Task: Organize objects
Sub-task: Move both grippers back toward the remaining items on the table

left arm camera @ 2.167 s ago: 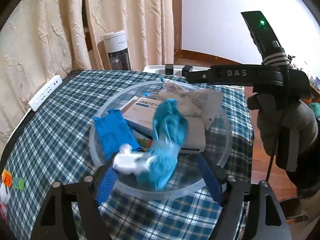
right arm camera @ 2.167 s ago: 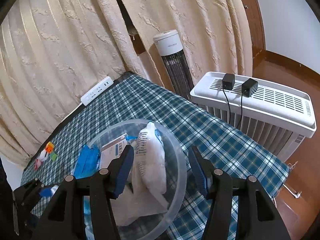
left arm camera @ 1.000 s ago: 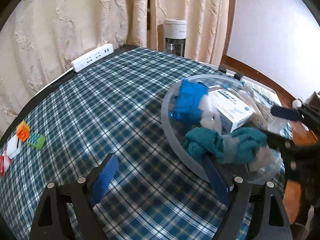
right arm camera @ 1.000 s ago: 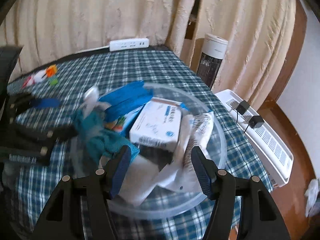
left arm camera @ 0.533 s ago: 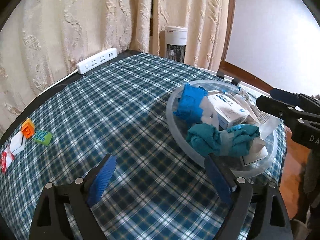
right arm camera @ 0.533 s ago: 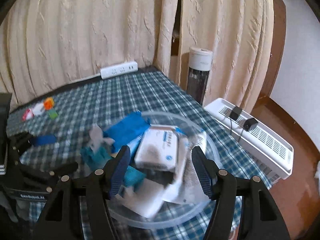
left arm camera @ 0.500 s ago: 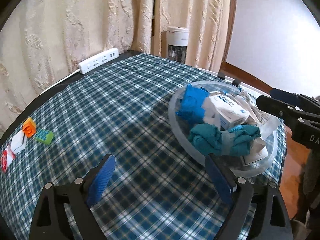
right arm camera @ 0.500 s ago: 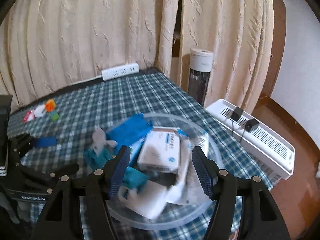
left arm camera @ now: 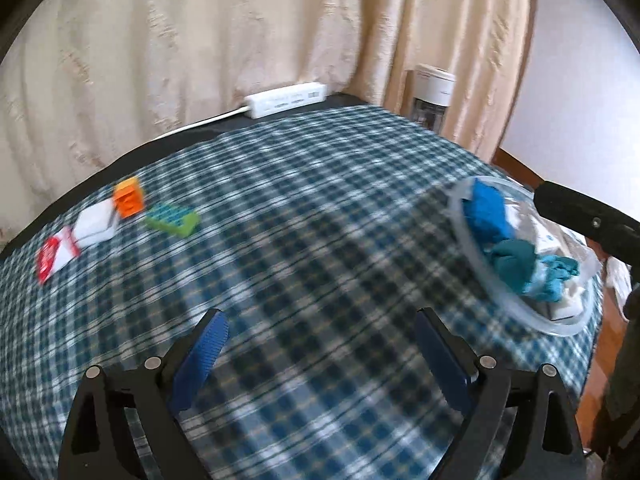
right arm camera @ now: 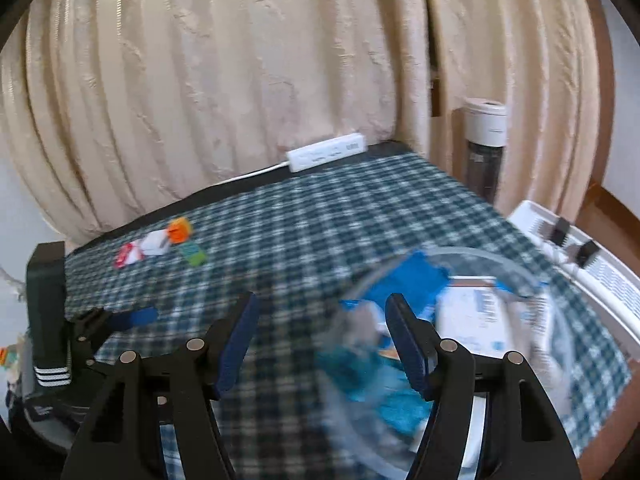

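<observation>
Left tool (left arm camera: 320,332): released, nothing held between the blue pads; held above the checked cloth (left arm camera: 304,240) of the counter, near its front edge.
Right tool (right arm camera: 322,320): released, nothing gripped; raised above the near left rim of the bowl.
Bowl (left arm camera: 466,236): clear, round, seated on the cloth at the right end of the counter; seen blurred in the right wrist view (right arm camera: 516,264).
Bowl contents: a blue cloth piece (left arm camera: 486,210) at the far side, a teal rolled cloth (left arm camera: 516,264) nearer, a white box (right arm camera: 474,312) and pale packets beside them; all piled and touching.
Loose items: an orange block (left arm camera: 129,199), a green block (left arm camera: 172,220) just beside it, a white piece (left arm camera: 96,226) and a red-and-white packet (left arm camera: 54,256), grouped at the far left of the counter, well apart from the bowl.
Counter edge: a white power strip (left arm camera: 286,99) laid at the back, against the curtain (left arm camera: 200,40).
Beyond the counter: a white-topped cylinder unit (right arm camera: 484,144) and a white heater (right arm camera: 580,252) at the right.
</observation>
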Available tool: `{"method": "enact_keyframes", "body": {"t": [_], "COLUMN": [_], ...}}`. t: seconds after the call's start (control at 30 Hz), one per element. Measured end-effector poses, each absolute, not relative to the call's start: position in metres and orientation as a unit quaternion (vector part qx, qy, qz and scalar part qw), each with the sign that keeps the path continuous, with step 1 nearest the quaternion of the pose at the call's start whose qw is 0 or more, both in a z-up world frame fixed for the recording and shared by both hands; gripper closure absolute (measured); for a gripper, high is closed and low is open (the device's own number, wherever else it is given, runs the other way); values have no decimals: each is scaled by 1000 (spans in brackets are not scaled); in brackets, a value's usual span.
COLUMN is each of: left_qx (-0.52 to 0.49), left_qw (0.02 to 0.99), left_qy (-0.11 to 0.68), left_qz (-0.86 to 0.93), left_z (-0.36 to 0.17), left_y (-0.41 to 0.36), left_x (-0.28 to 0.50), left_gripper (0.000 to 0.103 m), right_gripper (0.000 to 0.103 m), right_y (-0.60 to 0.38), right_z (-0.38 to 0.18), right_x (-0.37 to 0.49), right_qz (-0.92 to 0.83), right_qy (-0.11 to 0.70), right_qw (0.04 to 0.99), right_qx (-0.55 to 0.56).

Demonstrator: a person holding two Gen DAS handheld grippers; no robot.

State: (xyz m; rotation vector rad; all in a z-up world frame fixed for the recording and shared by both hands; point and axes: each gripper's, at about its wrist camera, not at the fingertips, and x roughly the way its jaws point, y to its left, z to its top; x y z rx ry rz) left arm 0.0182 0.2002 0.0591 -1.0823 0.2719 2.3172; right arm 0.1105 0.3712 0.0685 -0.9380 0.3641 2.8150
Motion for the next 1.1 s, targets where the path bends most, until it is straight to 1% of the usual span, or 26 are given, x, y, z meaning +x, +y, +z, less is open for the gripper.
{"method": "enact_keyframes", "body": {"t": [0.23,0.4,0.53,0.6,0.87,1.1], "left_qx": [-413,-418,-424,-427,-437,-441], "left_qw": [231,198,163,145,73,31], "left_qy": [79,61,46,39,24,11], "left_qz": [877,885,890,892,896,897], "left_z": [54,52,50,49,45,42], "left_y": [154,121,91,75,20,-10], "left_x": [3,-10,-23,-30,-64,-97], "left_gripper": [7,7,7,7,7,7], "right_gripper": [36,36,35,31,30,30], "right_y": [326,306,291,284,262,259], "right_z": [57,43,36,33,19,10], "right_x": [79,52,32,24,-9,-33], "right_qz": [934,922,918,916,906,897], "right_qy": [122,136,135,136,140,156], "right_qw": [16,-15,-19,-23,-42,-49], "right_qx": [-336,-362,-373,-377,-398,-411]}}
